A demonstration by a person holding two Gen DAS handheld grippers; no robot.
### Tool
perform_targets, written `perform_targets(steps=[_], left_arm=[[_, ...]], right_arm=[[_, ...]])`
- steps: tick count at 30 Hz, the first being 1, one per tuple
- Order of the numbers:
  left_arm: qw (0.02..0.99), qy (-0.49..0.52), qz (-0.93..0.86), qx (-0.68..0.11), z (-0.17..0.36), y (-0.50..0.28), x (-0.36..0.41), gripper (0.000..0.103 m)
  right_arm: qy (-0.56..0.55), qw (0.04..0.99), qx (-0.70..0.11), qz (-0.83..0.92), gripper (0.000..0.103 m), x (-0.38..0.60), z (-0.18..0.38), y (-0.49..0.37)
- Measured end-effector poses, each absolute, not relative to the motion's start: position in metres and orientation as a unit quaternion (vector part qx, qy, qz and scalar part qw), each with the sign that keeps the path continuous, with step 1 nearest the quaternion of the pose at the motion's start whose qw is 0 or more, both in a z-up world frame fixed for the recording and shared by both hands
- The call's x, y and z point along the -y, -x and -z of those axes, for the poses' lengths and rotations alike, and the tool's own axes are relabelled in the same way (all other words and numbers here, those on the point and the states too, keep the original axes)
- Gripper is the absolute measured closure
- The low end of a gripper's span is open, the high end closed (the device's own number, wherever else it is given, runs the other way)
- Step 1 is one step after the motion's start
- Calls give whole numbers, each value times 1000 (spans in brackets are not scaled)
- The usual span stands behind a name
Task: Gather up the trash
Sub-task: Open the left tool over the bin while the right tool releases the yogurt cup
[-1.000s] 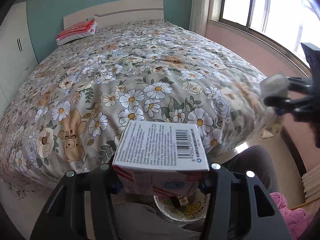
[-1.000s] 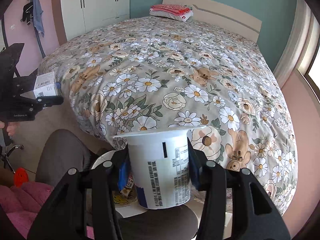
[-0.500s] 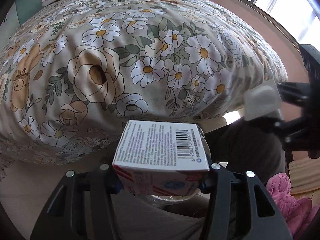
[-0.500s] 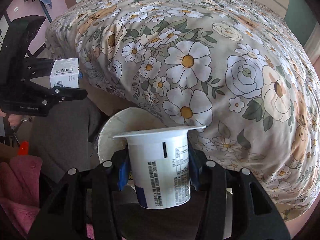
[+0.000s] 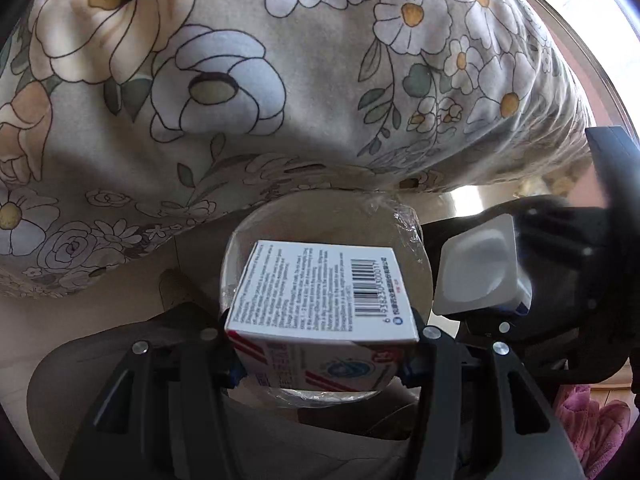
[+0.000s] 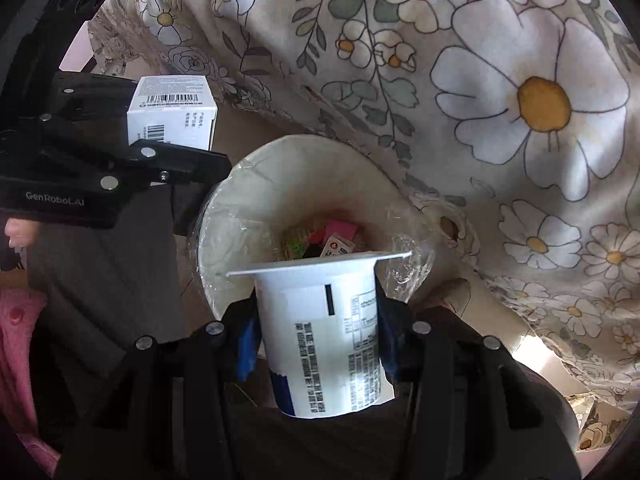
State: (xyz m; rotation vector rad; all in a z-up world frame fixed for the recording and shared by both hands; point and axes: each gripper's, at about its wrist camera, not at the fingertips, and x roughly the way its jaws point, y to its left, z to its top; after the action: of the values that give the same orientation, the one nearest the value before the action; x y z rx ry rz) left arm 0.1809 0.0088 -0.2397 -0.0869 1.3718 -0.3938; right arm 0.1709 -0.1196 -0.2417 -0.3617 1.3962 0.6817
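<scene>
1. I hold two grippers, one in each hand.
2. My left gripper (image 5: 324, 344) is squeezed tight on one small white box (image 5: 324, 288) with a barcode on top. Its red and blue side faces me.
3. My right gripper (image 6: 316, 336) is squeezed tight on one white plastic cup (image 6: 324, 332) with black print on its side. The cup stands up straight between the fingers.
4. There is one round white trash bin (image 6: 248, 184) with a thin clear bag (image 6: 412, 268) inside it. It sits on the floor just beside the bed.
5. The box hangs right over the bin's open mouth in the left view. In the right view it sits up and to the left of the bin's rim.
6. The cup is over the near edge of the bin.
7. Inside the bin I see some trash pieces: one pink bit (image 6: 340, 232), one green bit (image 6: 294, 246) and one small white packet (image 6: 338, 246). More may hide behind the cup.
8. One flower blanket (image 5: 240, 80) hangs down off the bed behind the bin.
9. One pink fuzzy thing (image 5: 592, 432) shows at the lower right of the left view.
</scene>
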Motion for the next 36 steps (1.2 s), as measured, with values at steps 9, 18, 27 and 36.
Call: perform_targets(steps=[9,18,27,36], left_arm=[[712,90,171,-675,298,-192,1,47],[665,122,143,-722,350,-204,1,47],[645,99,118,-748,374,-206,12,47],[633,94,104,-761,384,-209,10,37]], right_arm=[[138,650,-682,-306,54,105,306,-176],[100,627,-716,-291,54,94,350,-180],[93,600,-745,-276,53,89,381,-182],[75,577,-775,-247,52,93,403,-186]])
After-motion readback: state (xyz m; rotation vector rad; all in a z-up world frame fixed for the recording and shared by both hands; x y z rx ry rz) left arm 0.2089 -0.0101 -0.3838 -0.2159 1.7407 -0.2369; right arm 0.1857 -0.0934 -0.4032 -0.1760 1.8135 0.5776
